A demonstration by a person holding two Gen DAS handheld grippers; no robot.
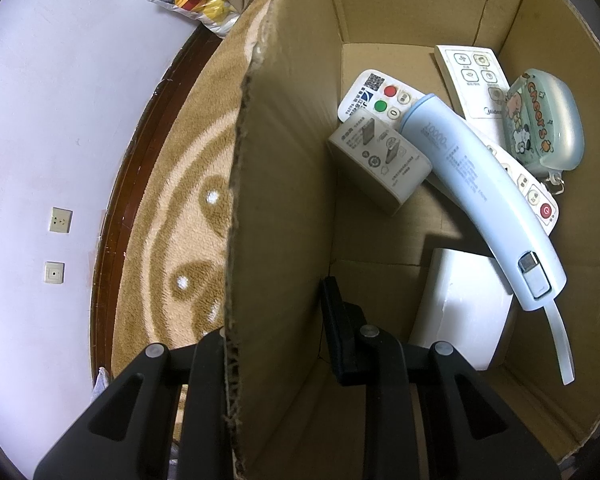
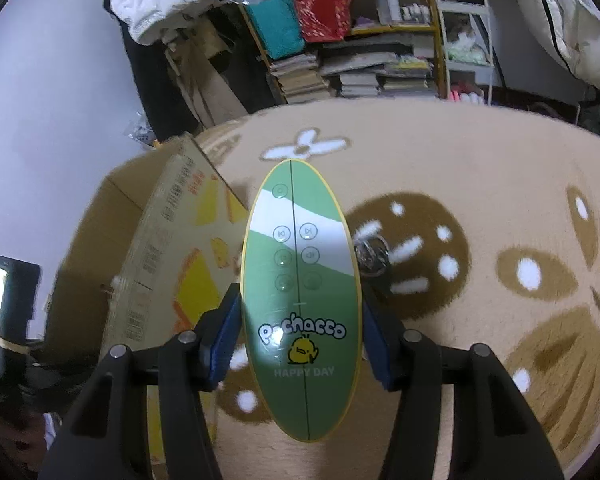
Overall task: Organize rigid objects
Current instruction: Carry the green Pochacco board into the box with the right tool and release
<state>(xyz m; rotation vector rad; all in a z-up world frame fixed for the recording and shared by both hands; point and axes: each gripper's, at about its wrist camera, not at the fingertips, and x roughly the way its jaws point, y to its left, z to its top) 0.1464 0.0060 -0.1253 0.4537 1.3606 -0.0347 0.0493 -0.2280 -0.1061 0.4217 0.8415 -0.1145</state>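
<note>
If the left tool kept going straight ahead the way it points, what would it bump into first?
The left tool straddles the brown cardboard box's side wall, so that wall already lies between its fingers. The inner finger would probably meet the beige rectangular charger block first, though depth is unclear.

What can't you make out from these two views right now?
- Left wrist: the left gripper straddles the box wall; real clamping cannot be told.
- Left wrist: the long white remote is mostly hidden under the blue power bank.
- Left wrist: the white block shows no readable face.
- Right wrist: the green Pochacco device in the right gripper hides the metal object behind it.
</note>
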